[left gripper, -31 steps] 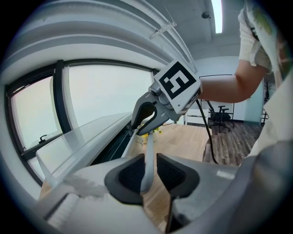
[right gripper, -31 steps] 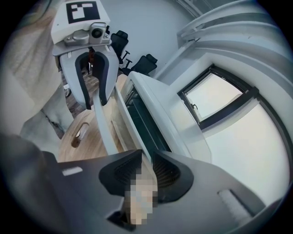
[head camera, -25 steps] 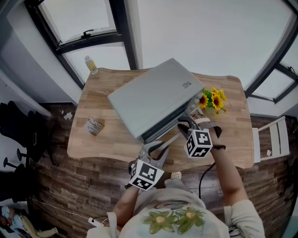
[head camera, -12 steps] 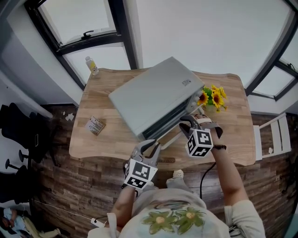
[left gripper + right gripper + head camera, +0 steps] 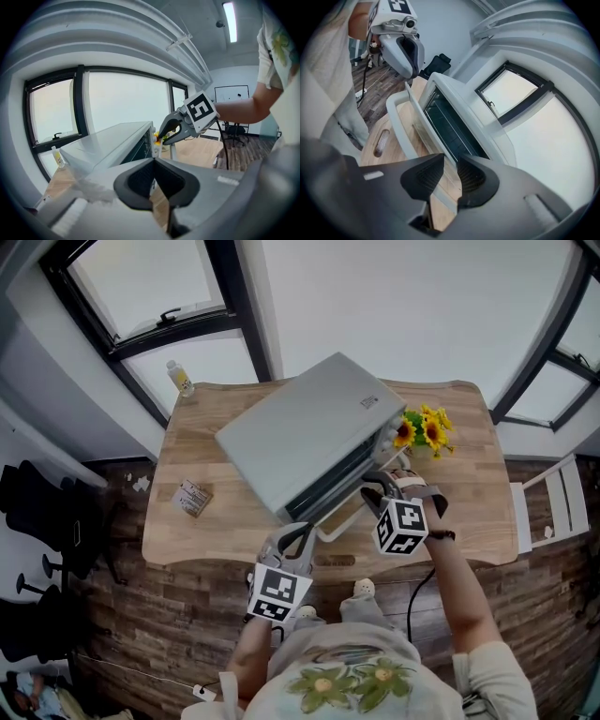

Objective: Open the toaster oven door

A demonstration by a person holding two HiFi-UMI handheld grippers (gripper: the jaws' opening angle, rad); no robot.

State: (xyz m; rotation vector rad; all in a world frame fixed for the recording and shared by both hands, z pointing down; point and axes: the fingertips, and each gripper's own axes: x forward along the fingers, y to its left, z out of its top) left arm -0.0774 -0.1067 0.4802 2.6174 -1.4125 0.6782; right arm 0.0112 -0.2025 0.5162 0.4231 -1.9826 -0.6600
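Note:
A grey toaster oven (image 5: pixel 309 442) stands at an angle in the middle of the wooden table (image 5: pixel 220 531). Its glass door (image 5: pixel 440 126) is tipped partly open, and the white handle (image 5: pixel 345 524) juts toward me. My right gripper (image 5: pixel 372 491) is at the door's right end. In the right gripper view the door's edge runs between its pads (image 5: pixel 450 176), so it is shut on the door. My left gripper (image 5: pixel 298 532) hangs just off the handle's left end. Its jaws (image 5: pixel 153 187) are shut with nothing in them.
A bunch of sunflowers (image 5: pixel 424 432) sits to the right of the oven. A small bottle (image 5: pixel 178 378) stands at the table's back left corner, and a small packet (image 5: pixel 190 497) lies at the left. A white chair (image 5: pixel 553 517) is beyond the table's right end.
My left gripper has drawn back from the door handle toward me, and its jaws have closed. The door has tipped slightly further open. My right gripper has stayed at the door.

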